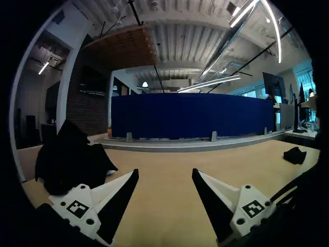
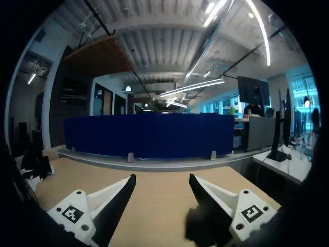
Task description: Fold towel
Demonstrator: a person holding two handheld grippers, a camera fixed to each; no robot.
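Towel (image 1: 68,160), a black crumpled heap, lies on the table (image 1: 230,160) before the left end of the blue partition (image 1: 189,115). Your left gripper (image 1: 165,170) is wide open, holding nothing; your right gripper (image 2: 162,175) also stands wide open and empty.

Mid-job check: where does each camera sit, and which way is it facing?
Left gripper view: rides the left gripper, low over the wooden table, facing the blue partition; own fingers open, dark cloth heap left.
Right gripper view: rides the right gripper, facing the same partition; own fingers open.
Shared: table, partition.
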